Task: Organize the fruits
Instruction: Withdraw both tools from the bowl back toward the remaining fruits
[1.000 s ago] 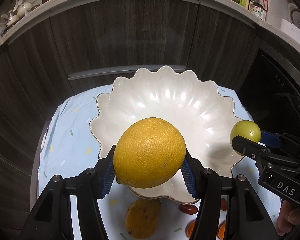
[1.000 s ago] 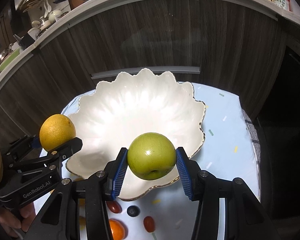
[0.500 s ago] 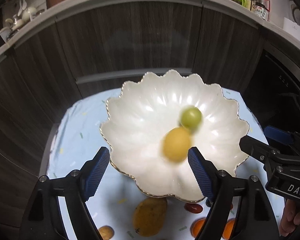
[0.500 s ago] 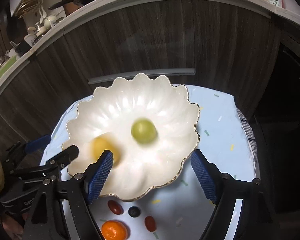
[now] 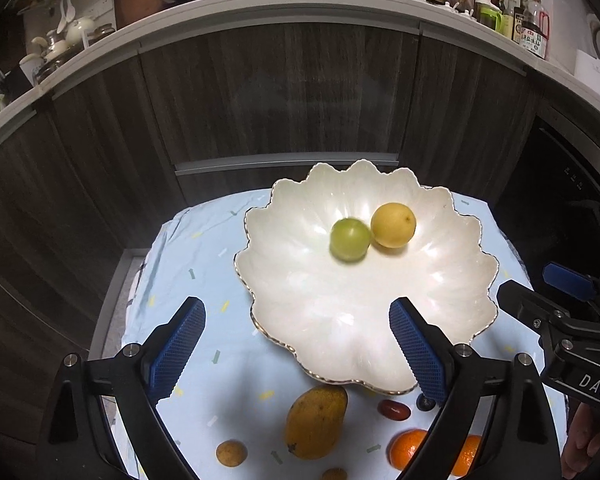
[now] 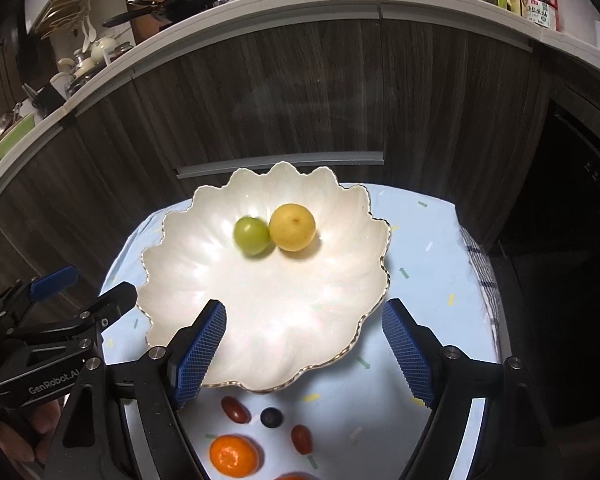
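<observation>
A white scalloped bowl [image 5: 340, 312] [image 6: 260, 320] stands on the light blue cloth. A yellow citrus fruit [image 5: 393, 225] [image 6: 292, 227] and a green apple [image 5: 349, 239] [image 6: 252, 236] lie side by side and touching in its far half; the apple is slightly blurred. My left gripper [image 5: 296, 308] hovers over the bowl's near left rim, its jaws opening with nothing between them. My right gripper [image 6: 303, 308] hangs open and empty above the bowl's near right rim. Each shows in the other's view: right gripper [image 5: 528, 280], left gripper [image 6: 100, 282].
On the cloth in front of the bowl lie a mango [image 5: 316, 420], a small brown fruit [image 5: 231, 453], tangerines [image 5: 408, 448] [image 6: 234, 454], two cherry tomatoes [image 6: 235, 409] and a blueberry [image 6: 271, 417]. Dark cabinet doors [image 5: 284, 100] rise behind the table.
Both grippers opened and let go of their fruit. The citrus and the apple dropped into the bowl and rolled to its far half. Both grippers rose and drew back.
</observation>
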A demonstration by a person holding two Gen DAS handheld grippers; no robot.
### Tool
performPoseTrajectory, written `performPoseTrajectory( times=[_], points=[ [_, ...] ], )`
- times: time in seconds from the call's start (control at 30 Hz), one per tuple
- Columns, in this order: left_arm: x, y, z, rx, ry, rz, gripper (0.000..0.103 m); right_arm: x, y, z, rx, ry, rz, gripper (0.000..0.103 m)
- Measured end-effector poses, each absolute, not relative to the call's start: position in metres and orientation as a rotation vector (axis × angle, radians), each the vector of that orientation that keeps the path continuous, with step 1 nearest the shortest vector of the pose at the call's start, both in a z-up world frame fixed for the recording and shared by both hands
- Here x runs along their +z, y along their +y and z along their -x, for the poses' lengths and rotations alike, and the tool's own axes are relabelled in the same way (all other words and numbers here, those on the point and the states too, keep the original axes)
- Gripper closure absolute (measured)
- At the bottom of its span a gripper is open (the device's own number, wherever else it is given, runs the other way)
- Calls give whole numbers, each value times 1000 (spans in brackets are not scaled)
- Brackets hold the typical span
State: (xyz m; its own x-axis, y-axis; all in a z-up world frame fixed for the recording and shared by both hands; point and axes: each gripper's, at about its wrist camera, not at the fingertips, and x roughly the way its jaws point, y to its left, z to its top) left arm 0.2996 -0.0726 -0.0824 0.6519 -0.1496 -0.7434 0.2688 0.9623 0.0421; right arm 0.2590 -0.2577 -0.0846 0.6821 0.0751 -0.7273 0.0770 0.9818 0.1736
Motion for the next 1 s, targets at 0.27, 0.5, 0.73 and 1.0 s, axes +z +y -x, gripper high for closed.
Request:
performPoseTrajectory(
  times=[0.27, 0.5, 0.73, 1.0],
  points=[
    [-74, -67, -285, -236, 816, -158, 9, -78, -256, -244, -14, 812, -193, 22],
    [-65, -62, -268, -234, 795, -165, 9, -73, -253, -233, -13, 804, -192, 22],
    [-62, -55, -255, -222, 788, -161, 9, -69, -247, -221, -10, 789, -180, 22],
    [-65, -52, -241, -225, 791, -168, 9, -70, -244, -206, -14, 782, -170, 22]
  ],
)
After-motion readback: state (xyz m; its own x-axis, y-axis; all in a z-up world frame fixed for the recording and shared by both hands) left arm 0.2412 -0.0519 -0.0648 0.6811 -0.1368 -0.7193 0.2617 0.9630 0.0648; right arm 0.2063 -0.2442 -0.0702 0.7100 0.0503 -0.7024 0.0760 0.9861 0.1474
